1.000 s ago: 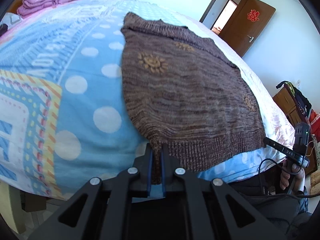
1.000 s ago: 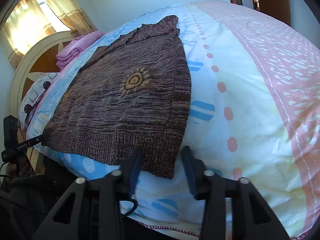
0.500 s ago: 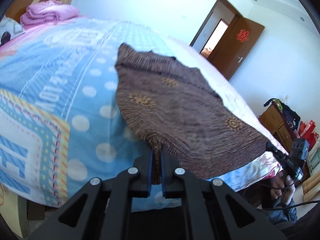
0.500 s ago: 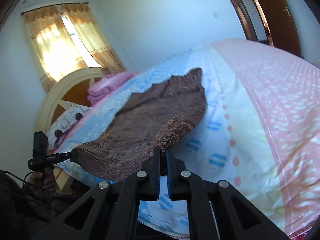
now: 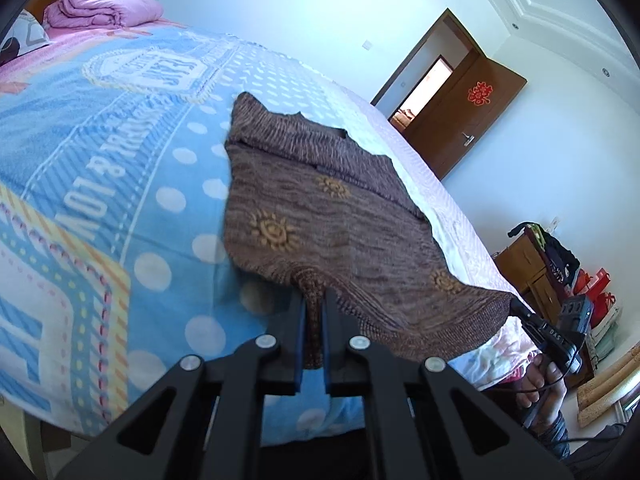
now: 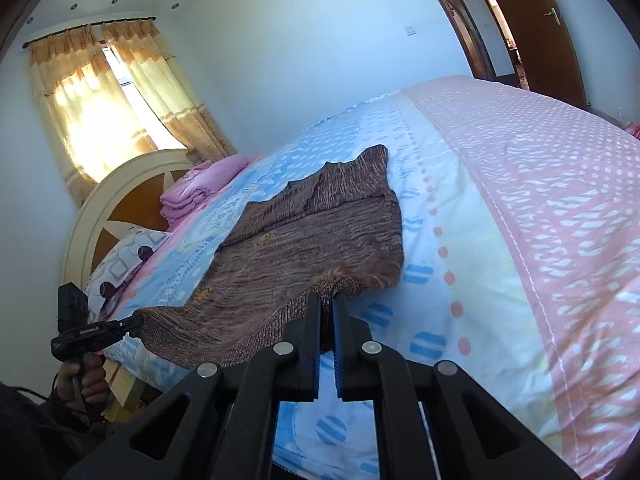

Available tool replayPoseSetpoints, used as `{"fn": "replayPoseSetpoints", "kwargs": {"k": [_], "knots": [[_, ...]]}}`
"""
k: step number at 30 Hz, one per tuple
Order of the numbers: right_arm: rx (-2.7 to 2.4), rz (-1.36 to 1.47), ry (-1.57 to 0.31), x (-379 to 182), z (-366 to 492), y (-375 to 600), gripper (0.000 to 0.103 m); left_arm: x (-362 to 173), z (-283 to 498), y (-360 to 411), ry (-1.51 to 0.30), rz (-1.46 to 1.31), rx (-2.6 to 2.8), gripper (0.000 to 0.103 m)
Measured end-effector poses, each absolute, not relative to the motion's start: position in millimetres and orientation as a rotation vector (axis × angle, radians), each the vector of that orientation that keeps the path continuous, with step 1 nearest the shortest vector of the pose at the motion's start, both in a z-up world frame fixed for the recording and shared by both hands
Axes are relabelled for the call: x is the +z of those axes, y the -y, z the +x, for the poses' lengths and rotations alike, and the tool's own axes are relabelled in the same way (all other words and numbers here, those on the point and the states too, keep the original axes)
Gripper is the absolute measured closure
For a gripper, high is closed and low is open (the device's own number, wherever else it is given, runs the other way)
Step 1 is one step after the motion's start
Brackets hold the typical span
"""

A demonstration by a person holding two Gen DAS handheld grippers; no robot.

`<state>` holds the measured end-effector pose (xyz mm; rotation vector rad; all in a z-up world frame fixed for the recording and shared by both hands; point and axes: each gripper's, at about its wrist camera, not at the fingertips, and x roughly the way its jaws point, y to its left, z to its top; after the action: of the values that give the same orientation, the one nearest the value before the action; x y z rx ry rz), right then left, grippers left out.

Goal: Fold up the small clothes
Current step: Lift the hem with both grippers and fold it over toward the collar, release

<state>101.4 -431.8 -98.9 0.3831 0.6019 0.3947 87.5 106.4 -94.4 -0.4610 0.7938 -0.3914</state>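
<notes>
The bed (image 5: 100,184) fills most of both views, its cover blue with white dots on the headboard side and pink toward 3 o'clock in the right wrist view. At 10 o'clock in that view, a yellow curtain (image 6: 100,92) hangs over a bright window, with a rounded cream headboard (image 6: 100,208) below it. A brown door (image 5: 464,120) with a red paper ornament stands open at 2 o'clock in the left wrist view.

The sweater (image 5: 332,232), brown knit with small sun motifs, lies across the middle of the bed. Its far end rests on the cover at 12 o'clock; its ribbed hem is raised off the bed at the near edge, stretched between the two grippers.

A folded pink quilt (image 5: 104,8) sits at the head of the bed, at 11 o'clock in the left wrist view, with a patterned pillow (image 6: 128,256) beside it.

The left gripper (image 5: 313,304) has its jaws pinched narrow on one hem corner, which hangs between the blue pads. The right gripper (image 6: 327,304) has its jaws likewise clamped on the other hem corner. Each gripper shows in the other's view, held by a hand (image 5: 548,384) at the bed's edge.
</notes>
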Motion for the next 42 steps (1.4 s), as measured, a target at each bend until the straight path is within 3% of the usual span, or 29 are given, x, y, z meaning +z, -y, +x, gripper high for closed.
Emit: {"fn": "replayPoseSetpoints", "kwargs": {"k": [26, 37, 42], "knots": [[0.356, 0.301, -0.483, -7, 289, 414, 0.098, -52, 268, -119, -0.67, -0.47, -0.369, 0.096], [0.314, 0.245, -0.532, -10, 388, 387, 0.098, -51, 349, -129, -0.668, -0.483, -0.311, 0.096], [0.266, 0.237, -0.613, -37, 439, 381, 0.098, -77, 382, -123, -0.728, -0.459, -0.267, 0.096]]}}
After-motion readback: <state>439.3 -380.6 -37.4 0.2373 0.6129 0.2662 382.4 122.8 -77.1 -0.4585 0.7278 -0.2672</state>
